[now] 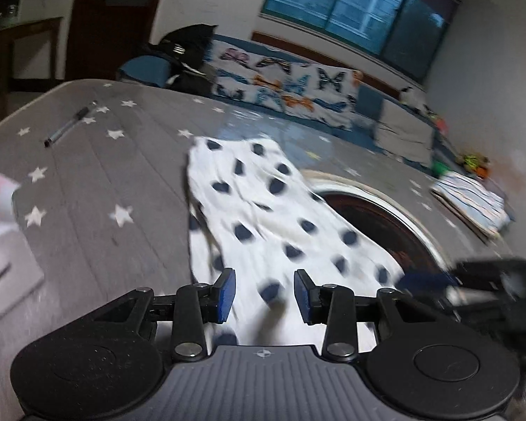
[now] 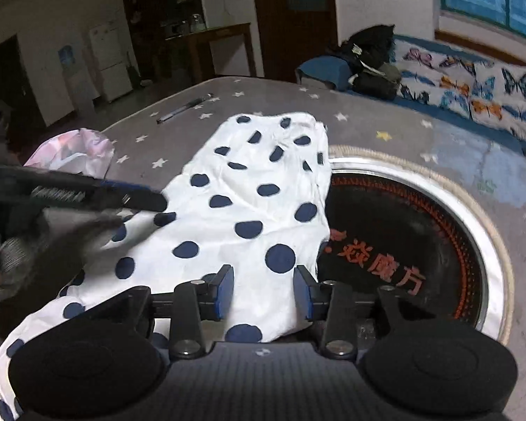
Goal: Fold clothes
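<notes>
in the left wrist view the left gripper [image 1: 264, 294] hangs with its blue pads apart and nothing pinched, over the near end of the white polka-dot garment [image 1: 263, 210], which lies on the grey star-print table cover [image 1: 87, 175] and laps over the round inset burner [image 1: 378, 221] to its right; motion blur smears the cloth edges. in the right wrist view the right gripper [image 2: 264, 289] is likewise released, pads clear of the cloth, and a good next fold probably means pinching a true edge, though the garment's near-left part is cut off behind the gripper body and the other tool.
</notes>
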`<state>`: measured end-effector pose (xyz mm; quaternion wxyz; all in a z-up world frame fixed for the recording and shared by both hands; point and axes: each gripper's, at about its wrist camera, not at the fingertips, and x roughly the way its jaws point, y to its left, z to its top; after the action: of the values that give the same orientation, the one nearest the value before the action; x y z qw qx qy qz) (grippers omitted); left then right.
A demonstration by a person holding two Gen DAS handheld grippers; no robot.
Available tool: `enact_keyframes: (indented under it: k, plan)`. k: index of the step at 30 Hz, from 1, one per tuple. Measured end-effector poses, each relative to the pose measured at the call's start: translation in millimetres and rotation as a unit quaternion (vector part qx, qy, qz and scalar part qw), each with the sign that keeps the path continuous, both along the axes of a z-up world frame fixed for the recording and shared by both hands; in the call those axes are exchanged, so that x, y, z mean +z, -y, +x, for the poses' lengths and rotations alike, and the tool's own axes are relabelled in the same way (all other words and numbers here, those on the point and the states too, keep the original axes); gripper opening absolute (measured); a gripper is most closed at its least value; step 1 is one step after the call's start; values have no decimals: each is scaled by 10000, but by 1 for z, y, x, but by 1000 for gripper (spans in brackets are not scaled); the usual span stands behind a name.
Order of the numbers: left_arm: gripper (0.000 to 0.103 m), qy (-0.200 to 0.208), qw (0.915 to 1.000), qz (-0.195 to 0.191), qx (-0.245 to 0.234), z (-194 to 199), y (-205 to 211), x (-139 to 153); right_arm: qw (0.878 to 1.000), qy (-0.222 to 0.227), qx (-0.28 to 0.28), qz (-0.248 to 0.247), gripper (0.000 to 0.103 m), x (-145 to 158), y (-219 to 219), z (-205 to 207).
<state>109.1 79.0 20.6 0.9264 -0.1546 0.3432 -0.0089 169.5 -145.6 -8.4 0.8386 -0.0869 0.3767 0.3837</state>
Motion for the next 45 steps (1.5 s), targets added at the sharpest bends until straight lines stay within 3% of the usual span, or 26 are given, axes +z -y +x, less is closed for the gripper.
enact_keyframes:
  k: [8,10,15,25,29,32,35,39,45]
  plan:
    - [37,-56,9991,193,366,28,-12,-16,9999,-135,-44,19,40,-7,6,2]
    - [15,-17,9988,328,356,28,-10,-17,9999,-116,-39,-6,42,-8,5,2]
    - [5,232,9975,559,353,22,-7,-12,9999,-95,-45,-32,48,-10,4,3]
    - [5,141,9951,837,500,32,-15,-23,10000,-18,7,-69,51,-12,4,2]
    - [9,139,9965,610,552,28,-21,-14,10000,47,46,-12,51,-3,4,-1]
    - [9,289,9957,659,592,18,-18,-2,9999,115,112,47,51,1,0,-4]
    - [9,426,9966,644,298,5,-8,5,9998,111,180,-6,51,-1,-6,-6]
    - [9,290,9978,526,-264,-2,9,-1,9995,99,240,-172,51,-7,-12,-9]
    - [9,31,9971,619,-446,-2,17,-18,9993,165,315,-139,51,3,-11,-13]
